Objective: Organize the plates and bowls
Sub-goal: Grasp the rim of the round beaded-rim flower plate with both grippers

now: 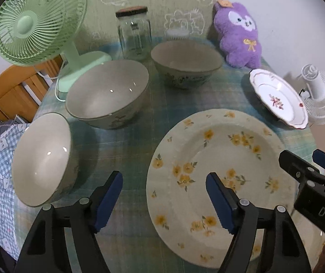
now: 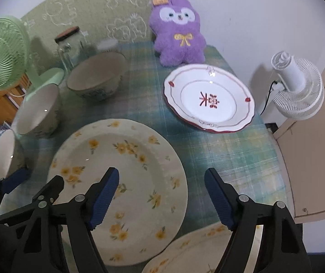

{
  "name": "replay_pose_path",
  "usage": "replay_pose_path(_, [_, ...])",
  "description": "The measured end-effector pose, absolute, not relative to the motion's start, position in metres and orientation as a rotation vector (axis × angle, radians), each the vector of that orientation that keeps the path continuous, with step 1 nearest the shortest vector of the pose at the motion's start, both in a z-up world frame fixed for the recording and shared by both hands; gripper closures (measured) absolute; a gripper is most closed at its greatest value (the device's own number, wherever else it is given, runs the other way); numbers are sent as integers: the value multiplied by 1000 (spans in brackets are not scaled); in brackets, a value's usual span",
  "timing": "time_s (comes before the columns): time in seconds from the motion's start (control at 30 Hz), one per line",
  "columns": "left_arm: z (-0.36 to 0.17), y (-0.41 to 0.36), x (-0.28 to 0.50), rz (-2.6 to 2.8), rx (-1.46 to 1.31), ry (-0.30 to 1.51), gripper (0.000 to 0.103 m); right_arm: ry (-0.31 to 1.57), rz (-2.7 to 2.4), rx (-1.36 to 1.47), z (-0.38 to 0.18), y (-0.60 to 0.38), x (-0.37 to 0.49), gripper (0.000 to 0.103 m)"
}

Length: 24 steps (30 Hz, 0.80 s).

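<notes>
Cream plate with yellow flowers [image 1: 217, 154]: flat on the plaid tablecloth [image 2: 226, 150], nearest both tools.
Left gripper [image 1: 164, 201]: jaws spread, nothing pinched; its right pad hangs over the plate's left rim.
Right gripper [image 2: 161, 198]: jaws spread, empty, straddling that plate's right rim.
Second flowered plate [image 2: 185, 250]: at the near edge, partly hidden.
White plate with red trim [image 2: 210, 100]: farther right.
Three bowls [image 1: 107, 93]: left, upright.
Purple plush [image 2: 178, 34]: at the back.

Black tool [image 1: 164, 201] arms, ribbed blue pads, silver screws.
</notes>
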<state>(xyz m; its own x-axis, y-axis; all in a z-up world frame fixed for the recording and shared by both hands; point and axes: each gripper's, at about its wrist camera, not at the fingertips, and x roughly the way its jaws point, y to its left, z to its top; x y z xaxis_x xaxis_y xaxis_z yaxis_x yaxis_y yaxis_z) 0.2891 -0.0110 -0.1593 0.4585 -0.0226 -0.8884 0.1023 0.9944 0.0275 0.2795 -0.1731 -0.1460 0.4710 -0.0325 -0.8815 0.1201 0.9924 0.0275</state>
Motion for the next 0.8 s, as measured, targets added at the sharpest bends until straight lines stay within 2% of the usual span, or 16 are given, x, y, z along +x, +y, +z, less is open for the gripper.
replay_pose_path(0.13, [-173, -11, 297, -59, 90, 1117, 32, 1110, -92, 97, -164, -177, 290, 27])
replay_pose_path(0.4, [-191, -13, 304, -65, 101, 1169, 53, 1171, -91, 117, -191, -183, 300, 35])
replay_pose_path(0.67, [-192, -17, 305, -83, 97, 1179, 54, 1214, -73, 137, -203, -182, 304, 49])
replay_pose_path(0.8, [-192, -17, 305, -84, 99, 1181, 55, 1216, -75, 138, -203, -182, 304, 49])
